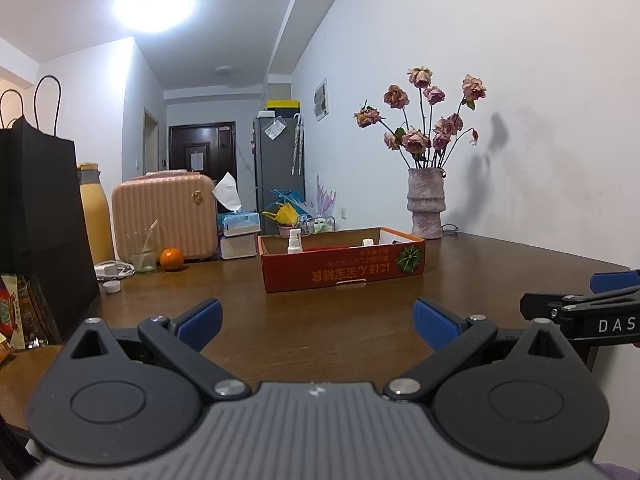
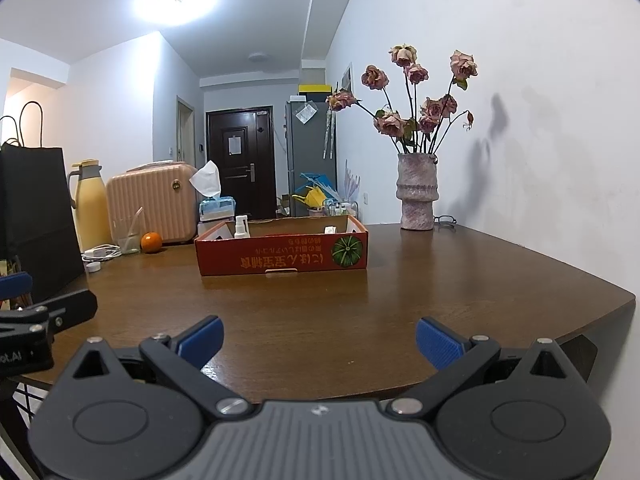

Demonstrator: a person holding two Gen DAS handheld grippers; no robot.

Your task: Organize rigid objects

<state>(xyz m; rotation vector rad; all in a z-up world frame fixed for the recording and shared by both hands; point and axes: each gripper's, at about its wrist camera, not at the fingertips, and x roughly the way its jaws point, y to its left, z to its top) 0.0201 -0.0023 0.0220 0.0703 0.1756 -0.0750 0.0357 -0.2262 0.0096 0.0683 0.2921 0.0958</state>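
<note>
A red cardboard box [image 1: 343, 266] sits on the brown counter [image 1: 480, 280]. A white spray bottle [image 1: 295, 241] stands inside it. Left gripper [image 1: 318, 322] and right gripper [image 2: 319, 340] have wide, empty jaws.

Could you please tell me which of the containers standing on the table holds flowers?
The pinkish ribbed vase by the wall holds the dried roses; the yellow jug and the glass hold none.

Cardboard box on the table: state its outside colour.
Red cardboard box, printed with a green pumpkin; clearest in the right wrist view.
</note>
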